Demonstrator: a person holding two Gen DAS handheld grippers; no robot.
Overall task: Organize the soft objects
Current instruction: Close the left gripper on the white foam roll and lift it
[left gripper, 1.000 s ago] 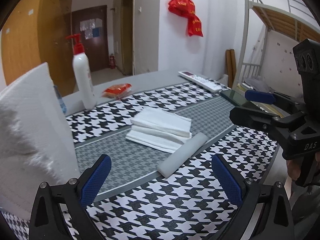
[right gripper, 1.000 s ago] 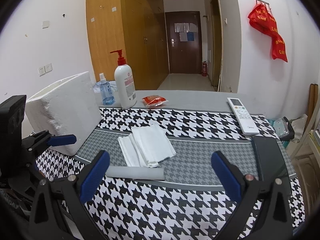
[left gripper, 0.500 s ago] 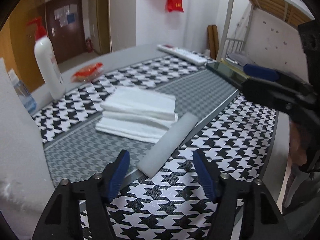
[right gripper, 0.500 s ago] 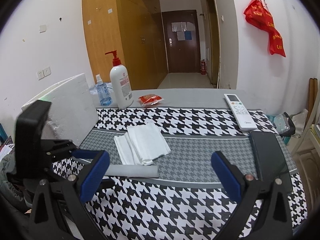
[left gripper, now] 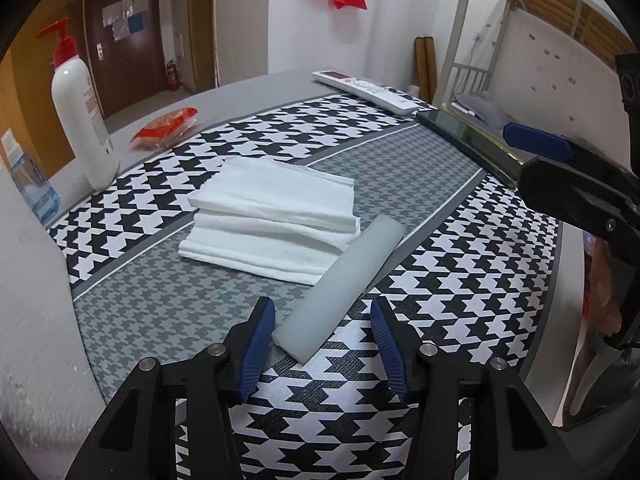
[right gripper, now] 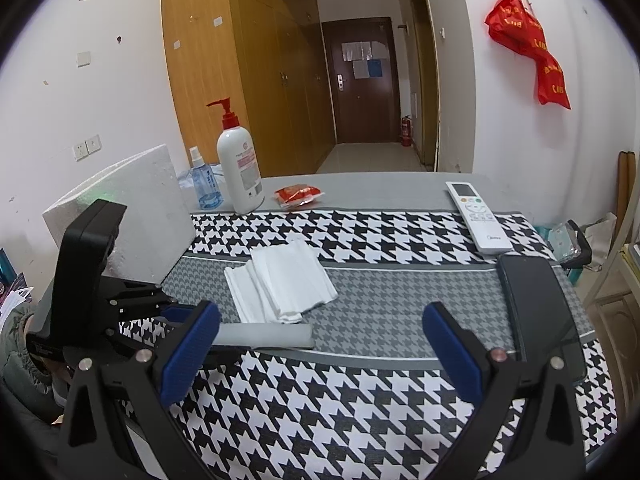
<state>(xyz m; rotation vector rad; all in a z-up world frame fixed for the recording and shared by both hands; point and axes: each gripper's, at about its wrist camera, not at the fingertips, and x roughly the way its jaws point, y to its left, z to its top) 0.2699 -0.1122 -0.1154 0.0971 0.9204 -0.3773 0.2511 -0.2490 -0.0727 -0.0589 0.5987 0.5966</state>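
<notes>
A grey foam strip [left gripper: 344,280] lies on the houndstooth cloth [left gripper: 460,280], beside a stack of folded white cloths [left gripper: 272,224]. My left gripper [left gripper: 323,340] is open, its jaws on either side of the strip's near end, not touching it. The strip [right gripper: 264,334] and the white cloths [right gripper: 280,284] also show in the right wrist view, with the left gripper [right gripper: 176,316] at the strip's left end. My right gripper [right gripper: 320,356] is open and empty above the cloth's front part; it also shows at the right of the left wrist view [left gripper: 560,164].
A white foam block [right gripper: 132,208] stands at the left. A pump bottle [right gripper: 240,168], a small spray bottle [right gripper: 204,180] and a red packet [right gripper: 298,194] are at the back. A remote [right gripper: 478,216] and a dark phone [right gripper: 540,304] lie at the right.
My left gripper has moved forward and down to the foam strip and its jaws have narrowed around the strip's end. The right gripper has hardly moved.
</notes>
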